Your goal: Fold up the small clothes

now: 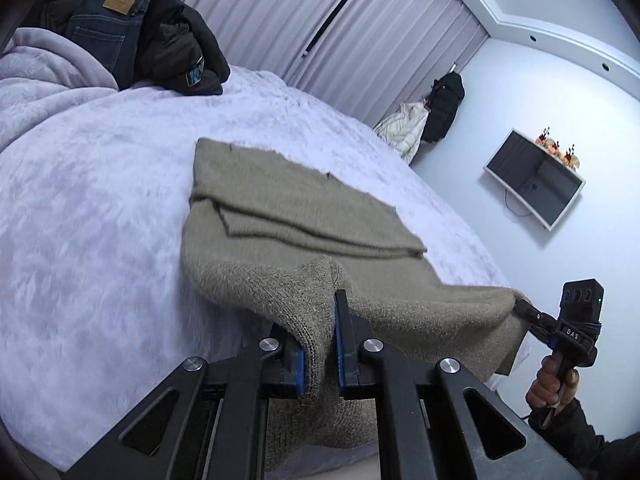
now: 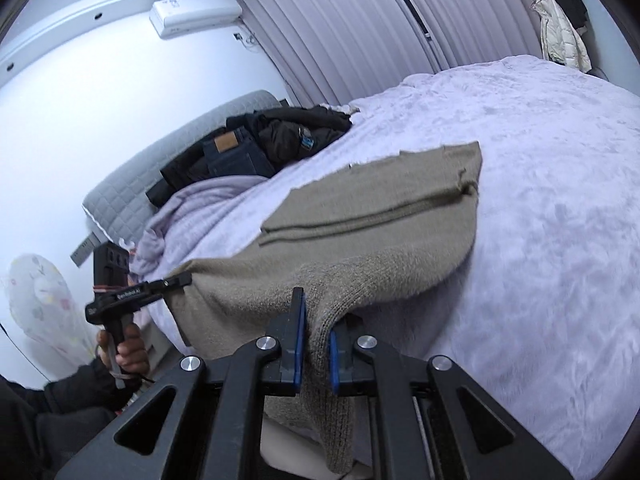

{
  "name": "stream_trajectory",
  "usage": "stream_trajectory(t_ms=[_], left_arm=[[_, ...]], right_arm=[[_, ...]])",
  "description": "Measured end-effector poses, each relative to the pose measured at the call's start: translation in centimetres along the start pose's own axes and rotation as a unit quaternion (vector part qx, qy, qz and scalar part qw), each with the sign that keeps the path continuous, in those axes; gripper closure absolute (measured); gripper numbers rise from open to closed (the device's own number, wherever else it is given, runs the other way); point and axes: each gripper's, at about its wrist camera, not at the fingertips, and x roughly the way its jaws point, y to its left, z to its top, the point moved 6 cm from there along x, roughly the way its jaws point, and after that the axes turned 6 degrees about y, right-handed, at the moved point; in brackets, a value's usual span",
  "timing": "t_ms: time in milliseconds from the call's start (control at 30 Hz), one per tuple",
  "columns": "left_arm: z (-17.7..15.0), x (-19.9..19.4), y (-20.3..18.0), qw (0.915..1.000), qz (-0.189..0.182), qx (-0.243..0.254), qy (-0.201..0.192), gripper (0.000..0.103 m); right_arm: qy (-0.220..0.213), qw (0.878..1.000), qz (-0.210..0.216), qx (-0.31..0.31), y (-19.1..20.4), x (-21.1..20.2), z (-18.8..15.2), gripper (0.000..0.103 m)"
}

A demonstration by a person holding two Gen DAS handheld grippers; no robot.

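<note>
A folded-over knit garment point(image 1: 304, 216) in olive-grey wool lies on a lavender plush blanket point(image 1: 100, 200) covering a bed, its near hem raised clear of the blanket by two hand-held tools. The left gripper point(image 1: 320, 344) is clamped tight on one near corner of the knit, blue pads pressing the fabric from both sides with a loose tail hanging below. The right gripper point(image 2: 318, 344) pinches the other near corner the same way, wool bunched between its narrow jaws. Each tool shows at the edge of the other's view, gripped by a hand point(image 1: 552, 384) in a dark sleeve.

The far part of the garment rests flat on the blanket, where a sleeve or flap already lies doubled across it as a long band. Beyond the garment, toward the headboard, a heap of dark clothes with a pair of jeans point(image 1: 108, 16) waits.

The step in hand appears to be the lengthwise fold: near hem gripped and lifted. The next move likely calls for carrying both corners together over the garment toward its far edge, keeping the hem taut and level, then lowering it squarely before letting go.
</note>
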Motion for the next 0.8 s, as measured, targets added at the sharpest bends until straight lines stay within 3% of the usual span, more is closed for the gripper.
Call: stream_trajectory(t_ms=[233, 333, 600, 800], left_arm=[[6.8, 2.5, 0.2, 0.9993, -0.003, -0.024, -0.027, 0.092], [9.5, 4.6, 1.0, 0.9987, 0.011, -0.044, -0.023, 0.092], [14.1, 12.9, 4.7, 0.9950, 0.041, -0.079, 0.045, 0.092], [14.8, 18.7, 9.2, 0.9821, 0.049, -0.149, 0.104, 0.089]], right_arm=[[-0.035, 0.999, 0.003, 0.032, -1.4, 1.6, 6.5, 0.093], [-0.041, 0.998, -0.001, 0.049, -2.4, 2.8, 9.3, 0.093], [0.007, 0.992, -0.062, 0.114, -9.4, 10.2, 13.8, 0.093], [0.050, 0.984, -0.084, 0.146, -14.2, 15.4, 15.6, 0.093]])
